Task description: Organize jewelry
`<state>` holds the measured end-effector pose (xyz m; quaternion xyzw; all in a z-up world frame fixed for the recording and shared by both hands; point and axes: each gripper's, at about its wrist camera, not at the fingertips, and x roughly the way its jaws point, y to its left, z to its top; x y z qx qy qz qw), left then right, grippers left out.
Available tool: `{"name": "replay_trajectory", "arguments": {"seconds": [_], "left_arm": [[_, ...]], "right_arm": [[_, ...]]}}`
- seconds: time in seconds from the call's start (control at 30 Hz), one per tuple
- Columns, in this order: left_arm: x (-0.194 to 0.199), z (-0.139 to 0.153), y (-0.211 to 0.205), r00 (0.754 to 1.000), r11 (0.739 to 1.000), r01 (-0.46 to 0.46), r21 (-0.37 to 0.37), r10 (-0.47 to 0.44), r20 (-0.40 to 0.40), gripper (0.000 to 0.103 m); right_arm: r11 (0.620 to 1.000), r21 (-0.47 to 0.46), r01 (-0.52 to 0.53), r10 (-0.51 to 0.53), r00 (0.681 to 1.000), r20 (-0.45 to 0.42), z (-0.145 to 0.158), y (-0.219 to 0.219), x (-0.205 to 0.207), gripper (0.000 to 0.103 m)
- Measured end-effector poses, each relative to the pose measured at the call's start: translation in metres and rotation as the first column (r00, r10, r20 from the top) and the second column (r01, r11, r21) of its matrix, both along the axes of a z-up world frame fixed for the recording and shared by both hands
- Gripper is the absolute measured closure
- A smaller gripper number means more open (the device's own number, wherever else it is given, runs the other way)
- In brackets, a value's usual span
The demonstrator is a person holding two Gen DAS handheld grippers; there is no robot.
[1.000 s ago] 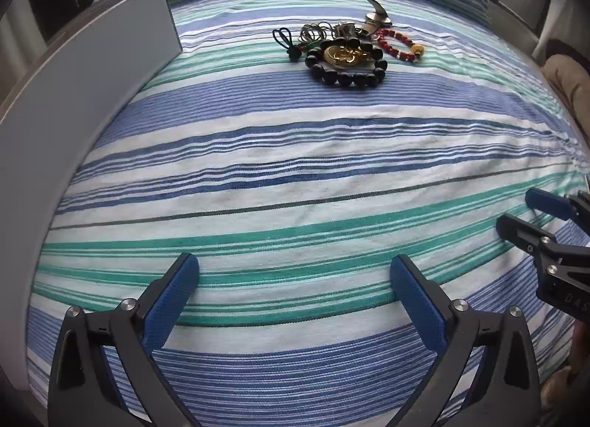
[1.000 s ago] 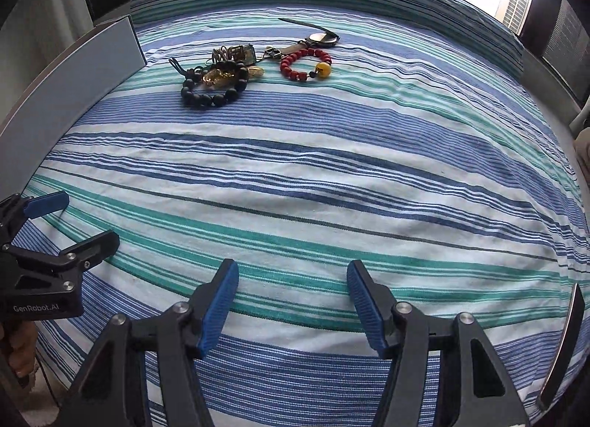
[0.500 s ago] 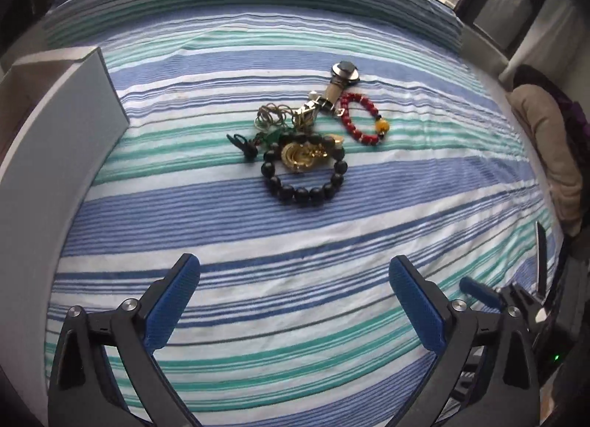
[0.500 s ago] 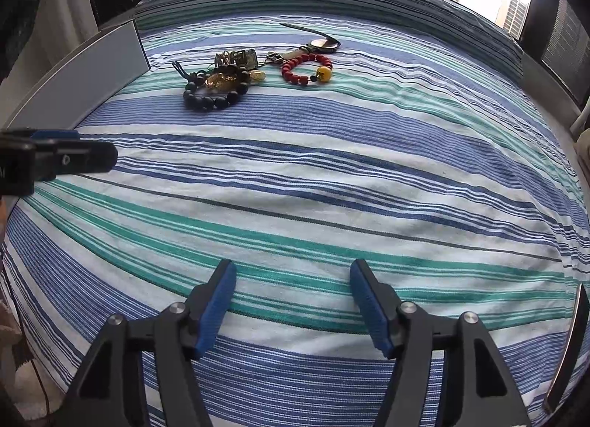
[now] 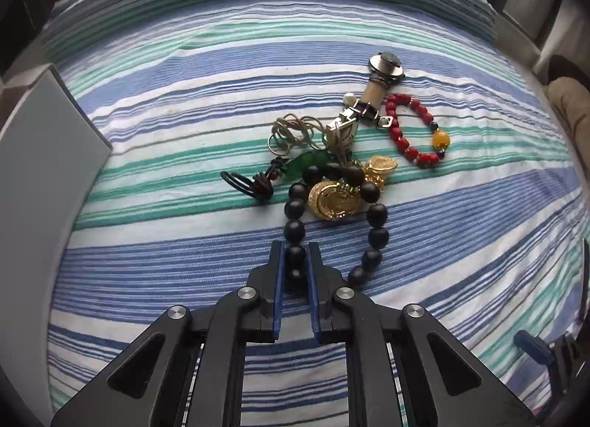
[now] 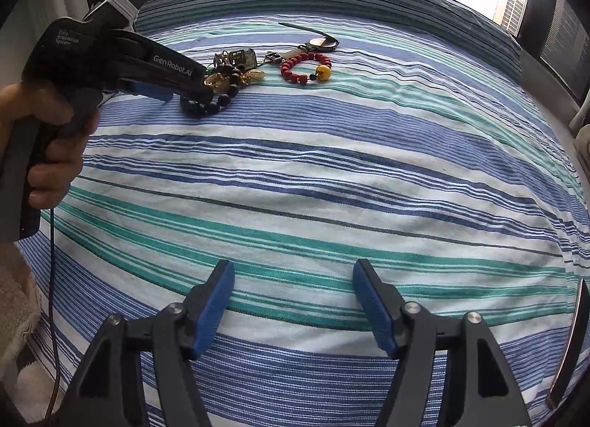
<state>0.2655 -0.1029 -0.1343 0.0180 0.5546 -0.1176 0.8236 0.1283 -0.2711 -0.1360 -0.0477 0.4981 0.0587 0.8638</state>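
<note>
A heap of jewelry lies on the striped bedsheet. My left gripper (image 5: 295, 255) is shut on the near end of a black bead bracelet (image 5: 377, 213), whose loop runs back around a gold brooch (image 5: 333, 200). Behind lie a red bead bracelet (image 5: 400, 143) with a yellow bead, a watch (image 5: 385, 65) with a tan strap, a green pendant (image 5: 308, 163) on a black cord, and a thin chain (image 5: 291, 131). In the right wrist view my right gripper (image 6: 293, 298) is open and empty, low over the sheet, far from the heap (image 6: 236, 72). The left gripper's body (image 6: 121, 65) hides part of the heap there.
A grey-white flat panel (image 5: 40, 176) stands along the left edge of the bed. The striped sheet (image 6: 332, 168) stretches between my right gripper and the jewelry. Dark window frames and a beige cushion (image 5: 571, 102) border the right side.
My left gripper moved forward to the heap and closed on the black bead bracelet. My right gripper stayed where it was and stayed open.
</note>
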Motion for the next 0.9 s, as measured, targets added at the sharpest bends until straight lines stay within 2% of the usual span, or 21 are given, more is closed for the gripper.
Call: {"name": "replay_trajectory", "arguments": {"seconds": [0.03, 0.23, 0.4, 0.5, 0.57, 0.63, 0.67, 0.73, 0.83, 0.87, 0.9], "left_arm": [[-0.006, 0.001, 0.007, 1.0, 1.0, 0.001, -0.024, -0.001, -0.019, 0.093], [-0.067, 0.002, 0.053, 0.997, 0.999, 0.013, -0.037, -0.016, -0.075, 0.094], [-0.116, 0.006, 0.087, 0.997, 1.0, 0.013, 0.002, -0.013, -0.08, 0.093], [-0.131, 0.006, 0.096, 0.998, 0.999, 0.022, 0.033, -0.02, -0.065, 0.092], [-0.135, 0.008, 0.1, 0.999, 0.999, 0.012, 0.035, -0.011, -0.05, 0.078], [-0.139, 0.012, 0.104, 1.0, 1.0, -0.002, 0.019, 0.002, -0.025, 0.044], [-0.141, 0.016, 0.108, 1.0, 1.0, -0.012, 0.007, 0.012, -0.008, 0.04], [-0.145, 0.022, 0.114, 1.0, 0.999, -0.028, -0.02, 0.028, 0.006, 0.039], [-0.148, 0.029, 0.123, 0.998, 0.996, -0.058, -0.067, 0.059, 0.014, 0.038], [-0.151, 0.031, 0.128, 0.998, 0.995, -0.066, -0.073, 0.067, 0.017, 0.038], [-0.154, 0.033, 0.131, 0.997, 0.994, -0.073, -0.075, 0.075, 0.022, 0.038]], "right_arm": [[1.0, 0.0, -0.001, 0.001, 1.0, 0.0, 0.0, 0.0, 0.0, 0.034], [1.0, -0.002, 0.002, -0.002, 1.0, 0.0, -0.001, -0.001, 0.0, 0.034], [1.0, -0.006, 0.009, -0.009, 1.0, -0.003, 0.0, -0.001, 0.0, 0.034], [1.0, -0.005, 0.005, -0.006, 0.998, -0.06, 0.002, -0.001, 0.006, 0.034], [0.995, 0.094, 0.011, 0.0, 0.993, -0.116, 0.01, -0.004, 0.016, 0.034], [0.971, 0.236, 0.039, 0.002, 0.986, -0.169, 0.023, -0.007, 0.034, 0.034], [0.954, 0.294, 0.062, -0.004, 0.982, -0.191, 0.03, -0.009, 0.046, 0.034], [0.923, 0.374, 0.093, -0.01, 0.976, -0.216, 0.04, -0.009, 0.077, 0.034], [0.935, 0.336, 0.116, -0.032, 0.969, -0.246, 0.038, 0.002, 0.126, 0.037], [0.939, 0.323, 0.118, -0.032, 0.965, -0.259, 0.034, 0.007, 0.141, 0.04], [0.942, 0.311, 0.126, -0.039, 0.962, -0.271, 0.029, 0.013, 0.154, 0.048]]}}
